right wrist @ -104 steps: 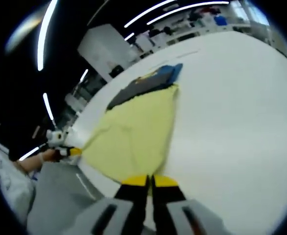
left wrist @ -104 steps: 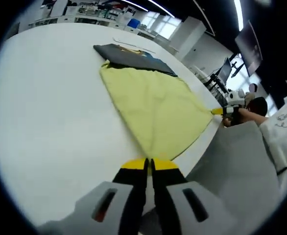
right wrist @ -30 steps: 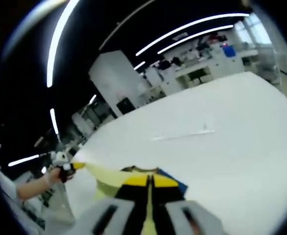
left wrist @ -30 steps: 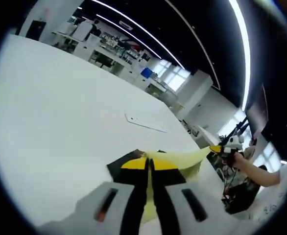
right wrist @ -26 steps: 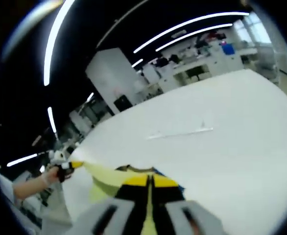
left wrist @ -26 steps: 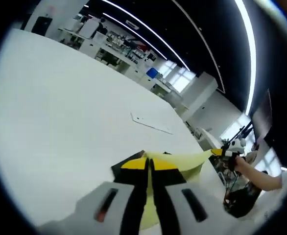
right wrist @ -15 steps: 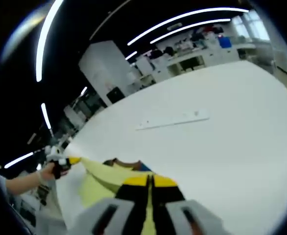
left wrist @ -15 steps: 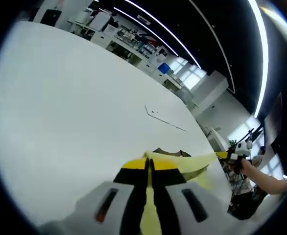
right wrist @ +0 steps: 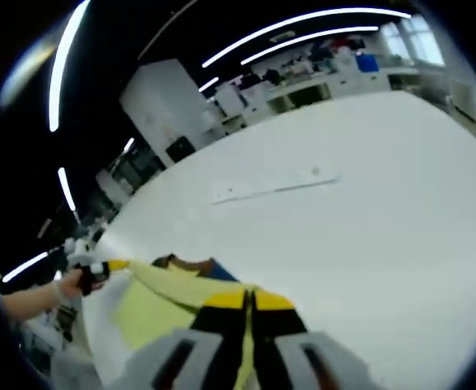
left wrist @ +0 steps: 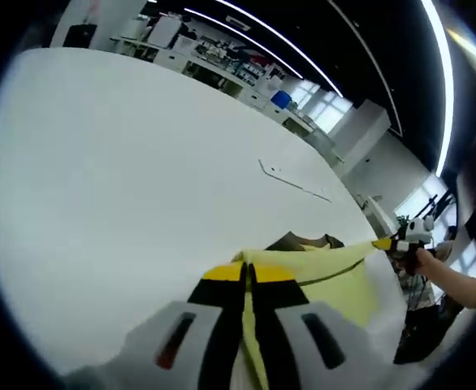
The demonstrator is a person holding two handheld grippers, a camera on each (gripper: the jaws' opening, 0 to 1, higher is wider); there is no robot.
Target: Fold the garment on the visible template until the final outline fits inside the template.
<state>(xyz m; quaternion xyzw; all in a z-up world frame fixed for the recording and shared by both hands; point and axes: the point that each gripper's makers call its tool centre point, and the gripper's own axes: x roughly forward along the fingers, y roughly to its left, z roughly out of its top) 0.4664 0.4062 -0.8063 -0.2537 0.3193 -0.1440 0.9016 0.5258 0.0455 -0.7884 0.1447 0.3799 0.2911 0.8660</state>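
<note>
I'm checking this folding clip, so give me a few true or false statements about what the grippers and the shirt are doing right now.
1. Both grippers are shut on the yellow shirt. True: the left gripper and the right gripper each pinch an edge.
2. The shirt lies flat and spread out. False: its edge is stretched taut between the grippers.
3. The table is white. True.
4. The shirt is red. False: it is yellow, with a dark part beneath.

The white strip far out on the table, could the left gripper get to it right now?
Probably not as things stand. The left gripper is shut on the yellow garment, so it isn't free. The table between it and the strip looks bare, though.
</note>
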